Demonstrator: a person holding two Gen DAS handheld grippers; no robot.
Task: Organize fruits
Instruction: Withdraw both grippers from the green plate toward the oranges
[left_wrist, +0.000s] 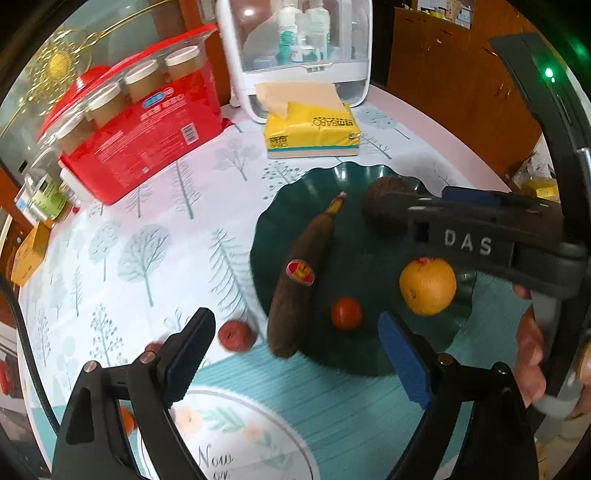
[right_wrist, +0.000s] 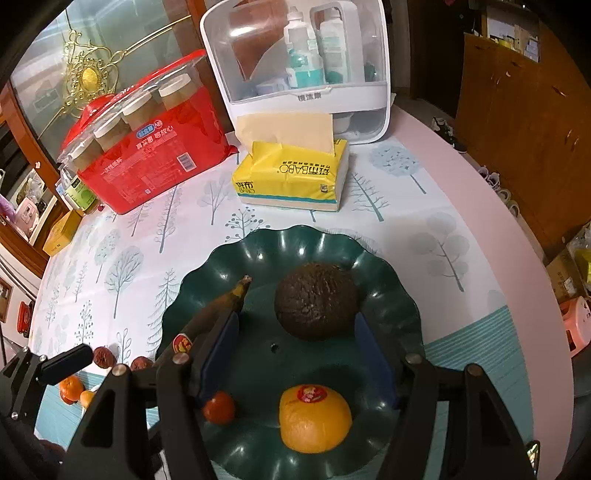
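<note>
Fruit gathered on a green plate (right_wrist: 388, 291), both tools hanging empty above it.

The left tool (left_wrist: 295, 354) has its jaws spread wide with nothing between them, held over the plate's near edge. The right tool (right_wrist: 295, 354) is open about halfway and grips nothing; an orange (right_wrist: 314, 419) lies on the plate between its fingers without touching the pads. On the plate, a dark brown avocado (right_wrist: 316, 299) sits toward the far side, a small red tomato (left_wrist: 346, 312) near the front edge, and an overripe brown banana (left_wrist: 301, 280) rests across the left rim, its lower end hanging over the table (left_wrist: 147, 229). Just left of the plate, on the table, lies a reddish-brown date (left_wrist: 236, 335). Beyond the plate stands a yellow tissue pack (right_wrist: 291, 177).
</note>
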